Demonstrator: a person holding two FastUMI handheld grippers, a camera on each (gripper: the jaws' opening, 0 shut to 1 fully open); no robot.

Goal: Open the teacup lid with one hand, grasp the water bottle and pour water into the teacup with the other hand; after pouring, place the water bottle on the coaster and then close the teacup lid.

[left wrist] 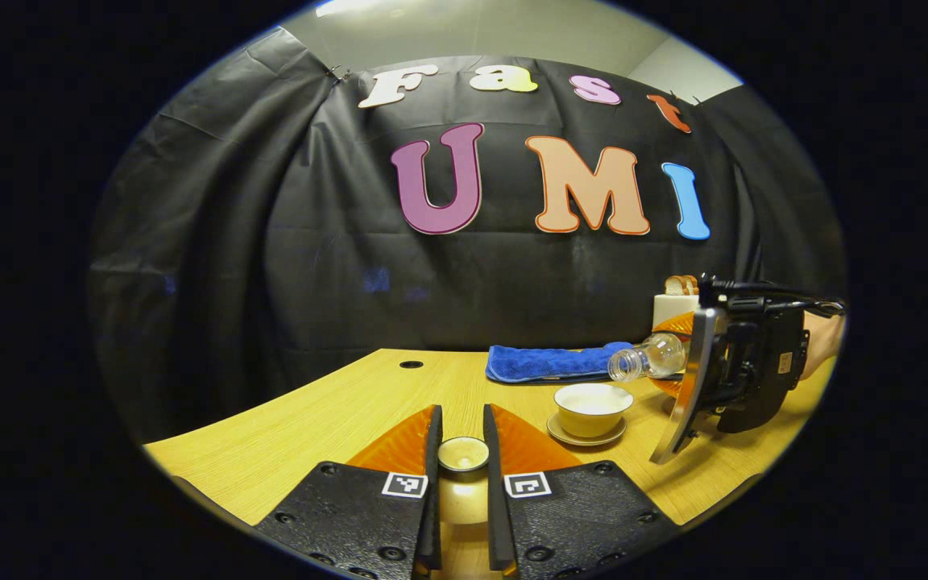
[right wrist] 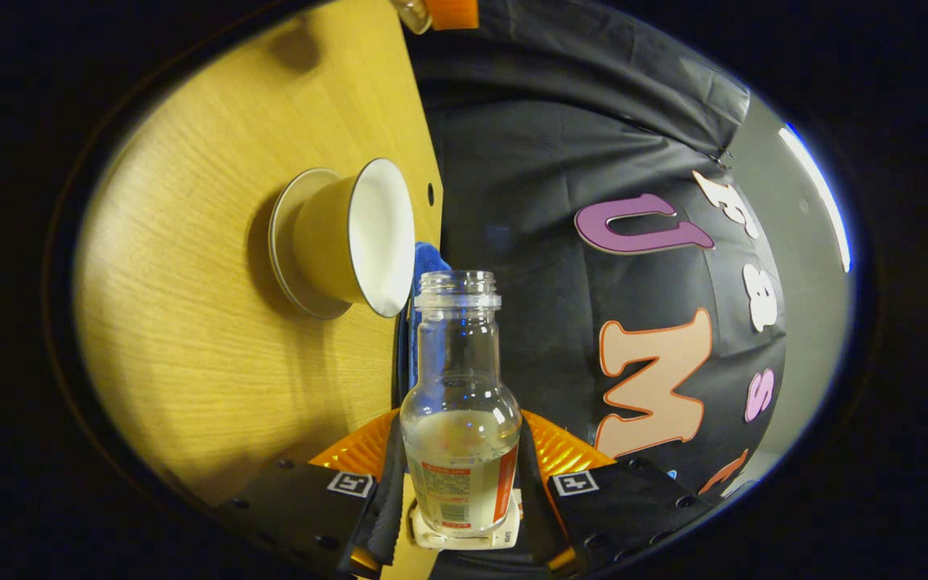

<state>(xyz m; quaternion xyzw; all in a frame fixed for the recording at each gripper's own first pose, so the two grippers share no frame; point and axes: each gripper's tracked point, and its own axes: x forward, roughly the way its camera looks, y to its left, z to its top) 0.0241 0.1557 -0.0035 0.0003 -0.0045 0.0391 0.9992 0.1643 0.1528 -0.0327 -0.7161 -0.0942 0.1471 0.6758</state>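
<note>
In the left gripper view my left gripper [left wrist: 462,451] is shut on the cream teacup lid [left wrist: 463,456], held just above the table. Right of it the open teacup [left wrist: 593,408] stands on its saucer [left wrist: 586,435]. My right gripper [left wrist: 742,366] hovers beyond the cup, holding the clear water bottle [left wrist: 648,359] on its side, mouth toward the cup. In the right gripper view, rolled sideways, my right gripper [right wrist: 459,467] is shut on the uncapped bottle [right wrist: 461,419]; its mouth sits beside the rim of the teacup [right wrist: 355,238]. The bottle holds a little liquid.
A folded blue towel [left wrist: 548,362] lies at the back of the wooden table [left wrist: 335,411]. A white toaster with bread slices [left wrist: 676,300] stands at the back right, behind the right gripper. A small round hole [left wrist: 411,365] is in the tabletop.
</note>
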